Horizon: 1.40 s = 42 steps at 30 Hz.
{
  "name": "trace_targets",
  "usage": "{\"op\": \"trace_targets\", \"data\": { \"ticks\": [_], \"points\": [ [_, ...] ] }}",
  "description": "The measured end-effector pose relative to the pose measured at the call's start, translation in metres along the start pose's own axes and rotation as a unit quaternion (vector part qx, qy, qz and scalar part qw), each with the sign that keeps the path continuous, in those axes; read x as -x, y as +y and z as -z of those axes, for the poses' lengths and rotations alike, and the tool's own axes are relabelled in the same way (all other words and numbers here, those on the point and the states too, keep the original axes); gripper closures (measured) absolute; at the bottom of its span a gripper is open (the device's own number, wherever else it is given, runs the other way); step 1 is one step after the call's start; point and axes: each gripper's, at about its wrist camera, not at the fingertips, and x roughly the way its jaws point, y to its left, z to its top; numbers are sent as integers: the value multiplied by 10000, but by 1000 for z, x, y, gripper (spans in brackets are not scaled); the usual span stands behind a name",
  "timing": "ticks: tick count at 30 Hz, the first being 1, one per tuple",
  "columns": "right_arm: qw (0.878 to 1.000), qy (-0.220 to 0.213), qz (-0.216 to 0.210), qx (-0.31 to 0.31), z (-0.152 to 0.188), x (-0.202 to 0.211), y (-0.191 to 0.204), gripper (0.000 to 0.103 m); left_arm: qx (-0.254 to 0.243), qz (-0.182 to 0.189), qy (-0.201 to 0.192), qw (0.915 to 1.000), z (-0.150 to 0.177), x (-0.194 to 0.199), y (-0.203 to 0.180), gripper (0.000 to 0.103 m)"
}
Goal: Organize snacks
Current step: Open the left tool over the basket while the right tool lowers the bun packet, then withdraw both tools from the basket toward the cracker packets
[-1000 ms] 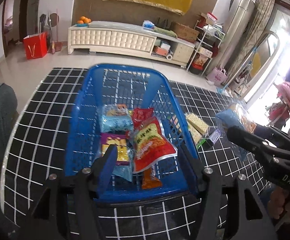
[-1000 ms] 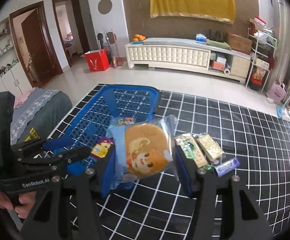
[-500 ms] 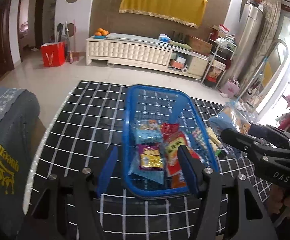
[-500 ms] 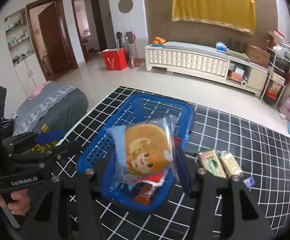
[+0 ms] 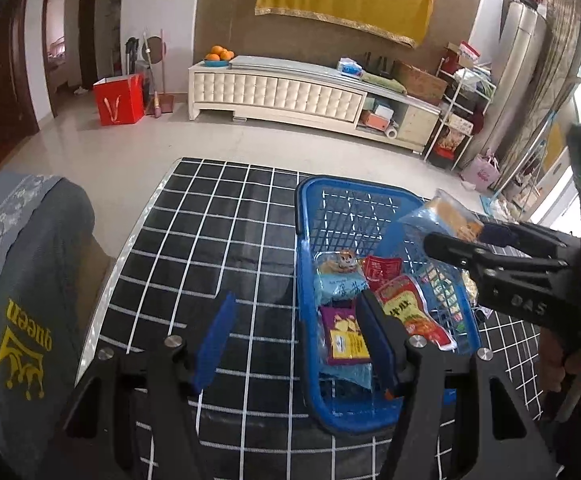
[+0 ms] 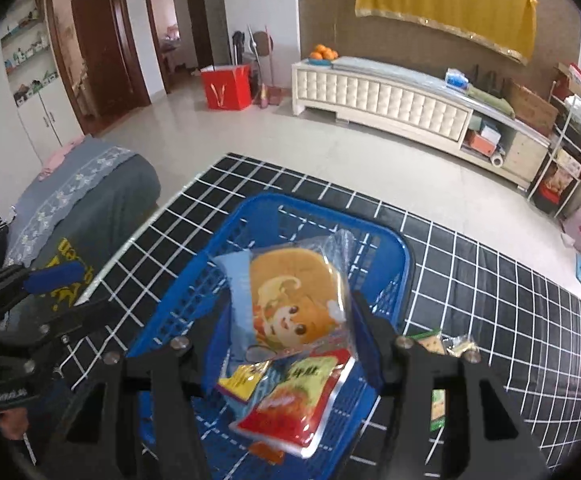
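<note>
Black grid-lined mat (image 5: pixel 226 240) on tiled floor (image 5: pixel 138 152)

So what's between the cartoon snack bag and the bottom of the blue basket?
In the right wrist view, air, then a red packet and a yellow-purple one lie under the held cartoon snack bag inside the blue basket.

Blue basket (image 6: pixel 386 248) of moulded plastic lattice, snack packs (image 6: pixel 294 304) in glossy film, table cover (image 5: pixel 210 240) smooth and sheeny with white grid, gripper frames (image 5: pixel 526 280) matt black plastic, far floor (image 6: pixel 290 140) glossy tile.
</note>
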Motion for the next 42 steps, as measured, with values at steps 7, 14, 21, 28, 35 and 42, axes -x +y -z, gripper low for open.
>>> {"op": "trace_targets", "data": {
  "ticks": [7,14,21,28,35,42],
  "points": [
    [9993,267,252,-26,-13,-23,-16,43,24,257,257,9993,-26,-38,-3,43],
    [9973,607,405,-105,-17,-52,-30,42,-64,241,369,9990,-42,-61,-11,43],
    [9961,706,526,65,-16,-69,-31,39,-10,245,535,9983,-38,-81,-11,43],
    [9888,244,1285,714,-9,-48,-10,4,-117,133,582,9981,-29,-79,-19,43],
    [9937,39,1042,415,1,-1,-25,4,-299,177,441,9984,-22,-54,-38,43],
    [9949,-74,1000,120,21,52,-43,4,-412,224,219,9987,-14,-20,-65,43]
  ]
}}
